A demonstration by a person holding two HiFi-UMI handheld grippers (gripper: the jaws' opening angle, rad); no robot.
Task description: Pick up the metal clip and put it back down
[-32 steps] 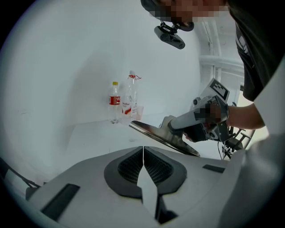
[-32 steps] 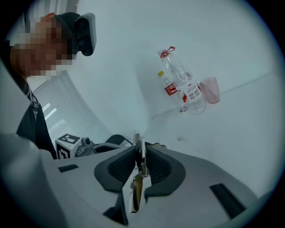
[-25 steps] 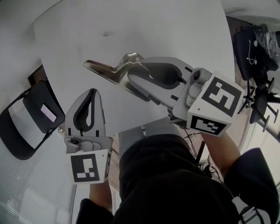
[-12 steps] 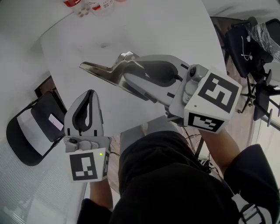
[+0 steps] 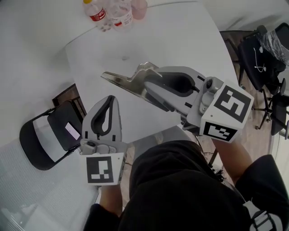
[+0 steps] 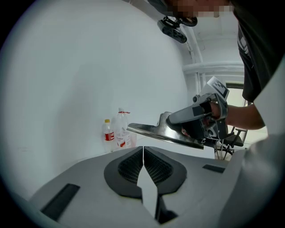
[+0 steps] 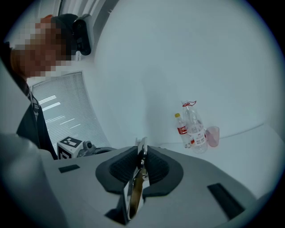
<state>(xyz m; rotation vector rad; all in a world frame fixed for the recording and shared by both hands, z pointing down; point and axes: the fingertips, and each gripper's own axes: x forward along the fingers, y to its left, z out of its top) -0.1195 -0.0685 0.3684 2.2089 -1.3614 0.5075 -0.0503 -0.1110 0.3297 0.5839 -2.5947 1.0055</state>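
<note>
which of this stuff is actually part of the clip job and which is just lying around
Part of the job:
metal clip, held off the table
right gripper, fingers closing on the clip

Just lying about:
left gripper, fingers together, empty
bottles, two
pink cup
chair

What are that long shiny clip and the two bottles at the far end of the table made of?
The metal clip looks like polished steel: it is silvery and mirror-bright, with sharp reflections along its flat blade. The bottles seem to be thin clear plastic, going by their see-through walls, wrapped labels and small caps, though glass can't be ruled out from here.
</note>
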